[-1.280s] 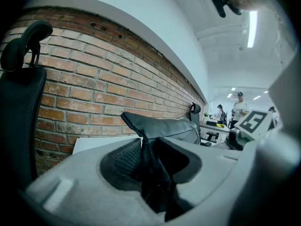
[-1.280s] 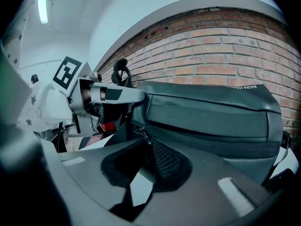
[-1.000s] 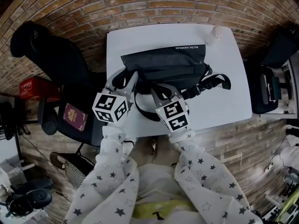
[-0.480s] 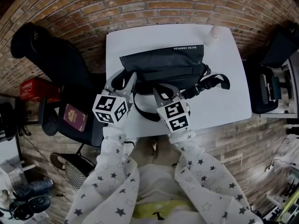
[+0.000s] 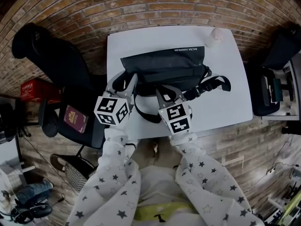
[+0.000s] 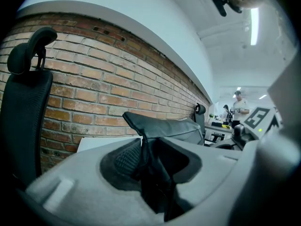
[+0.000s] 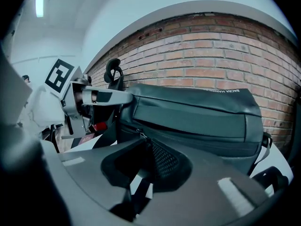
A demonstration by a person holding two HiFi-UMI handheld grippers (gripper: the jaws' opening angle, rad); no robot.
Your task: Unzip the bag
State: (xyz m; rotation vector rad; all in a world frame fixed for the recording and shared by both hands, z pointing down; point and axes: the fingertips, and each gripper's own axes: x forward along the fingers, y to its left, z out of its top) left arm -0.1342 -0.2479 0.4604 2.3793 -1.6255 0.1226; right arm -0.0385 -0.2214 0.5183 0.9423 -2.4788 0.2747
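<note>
Bag: we see the black bag (image 5: 164, 65) lying across the middle of the white table (image 5: 221, 102), its long side facing the person and white lettering along its far edge.

Left gripper: we find the left gripper (image 5: 123, 77) at the bag's left end. In the left gripper view its jaws are clenched on an upright fold of the bag's black fabric.

Right gripper: we find the right gripper (image 5: 169, 89) at the bag's near side, just beside the left one. In the right gripper view its jaws are pinched on the zipper pull (image 7: 141, 135), which enters them from the bag's front seam.

Zip: we follow its line along the bag's front panel away from the pull. We cannot tell how far it stands open.

Strap: we see the black strap (image 5: 217, 81) looping off the bag's right end and lying on the table.

Sleeves: we note star-printed sleeves (image 5: 113, 173) behind both grippers.

Table corner: we see a small pale object (image 5: 217, 33) at the far right corner, well apart from the bag.

Surroundings: we see a brick wall (image 5: 141, 4) behind the table, and a black office chair (image 5: 51, 55) to its left with a maroon booklet (image 5: 75, 119) on the seat.
</note>
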